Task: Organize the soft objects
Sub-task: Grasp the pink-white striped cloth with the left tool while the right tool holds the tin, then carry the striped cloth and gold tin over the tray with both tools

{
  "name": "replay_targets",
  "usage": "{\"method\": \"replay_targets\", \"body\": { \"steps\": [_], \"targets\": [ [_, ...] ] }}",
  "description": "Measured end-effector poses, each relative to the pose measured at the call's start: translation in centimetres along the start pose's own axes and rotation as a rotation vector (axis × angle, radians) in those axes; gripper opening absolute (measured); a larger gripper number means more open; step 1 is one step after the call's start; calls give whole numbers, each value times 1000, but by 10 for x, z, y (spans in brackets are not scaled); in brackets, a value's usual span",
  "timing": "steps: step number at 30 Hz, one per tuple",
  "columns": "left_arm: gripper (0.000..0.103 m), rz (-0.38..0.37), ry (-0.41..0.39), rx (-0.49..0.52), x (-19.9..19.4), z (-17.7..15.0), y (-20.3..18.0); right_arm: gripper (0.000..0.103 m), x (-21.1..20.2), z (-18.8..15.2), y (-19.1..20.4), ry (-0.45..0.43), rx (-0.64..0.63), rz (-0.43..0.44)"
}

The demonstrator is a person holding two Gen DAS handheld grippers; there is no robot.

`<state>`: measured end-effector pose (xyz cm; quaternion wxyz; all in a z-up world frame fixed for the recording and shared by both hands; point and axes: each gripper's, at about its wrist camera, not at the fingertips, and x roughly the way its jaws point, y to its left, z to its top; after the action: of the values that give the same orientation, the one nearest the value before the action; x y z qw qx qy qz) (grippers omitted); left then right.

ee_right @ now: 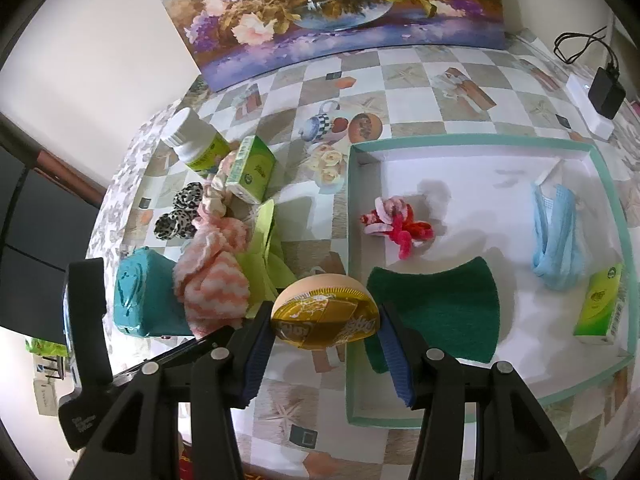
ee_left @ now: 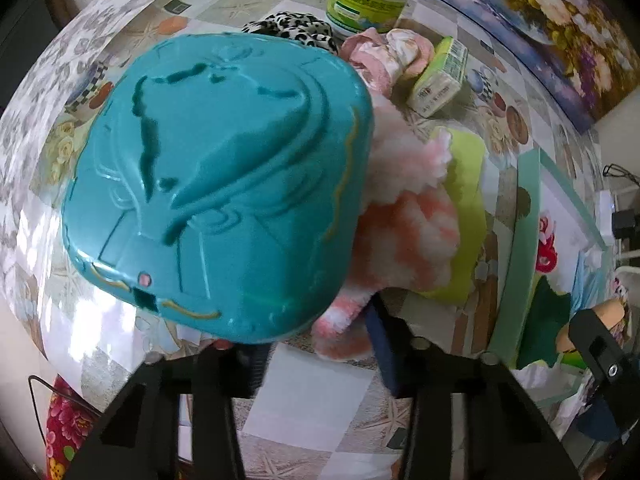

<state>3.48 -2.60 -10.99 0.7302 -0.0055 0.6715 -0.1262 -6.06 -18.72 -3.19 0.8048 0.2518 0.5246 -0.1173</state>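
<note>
Pinching light, squashy bun (ee_right: 324,312) at three and nine o'clock with right gripper (ee_right: 326,344); left gripper (ee_left: 308,344) nipping teal case (ee_left: 220,184), rigid, slick, at six o'clock rim.

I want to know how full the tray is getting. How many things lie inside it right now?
4, in the tray: a red-pink toy at the middle left, a green scouring pad in front, a blue face mask at right, a tissue pack in the right corner.

Both wrist cameras look steeply down along their fingers; the left sits close over the teal box (ee_left: 216,188), the right higher above the tray (ee_right: 608,184); both share the pink-and-white cloth (ee_left: 404,216)
</note>
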Motion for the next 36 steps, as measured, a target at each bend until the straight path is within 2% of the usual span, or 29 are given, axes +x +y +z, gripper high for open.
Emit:
{"method": "replay_targets", "body": {
  "steps": [3,7,12,24,36],
  "targets": [
    [18,-21,9,10,2,-1,-1,55,1,1,-2,2,8,-2],
    [10,-42,16,21,2,-6,-1,55,0,1,-4,0,14,-4],
    [8,-93,2,11,-7,-13,0,55,-2,2,-7,-12,26,-1],
    [7,-205,-115,22,-49,-9,-6,55,-13,5,-11,-48,46,15],
    [7,-288,-345,97,-110,-11,-16,55,-37,9,-12,-122,54,26]
  ]
}}
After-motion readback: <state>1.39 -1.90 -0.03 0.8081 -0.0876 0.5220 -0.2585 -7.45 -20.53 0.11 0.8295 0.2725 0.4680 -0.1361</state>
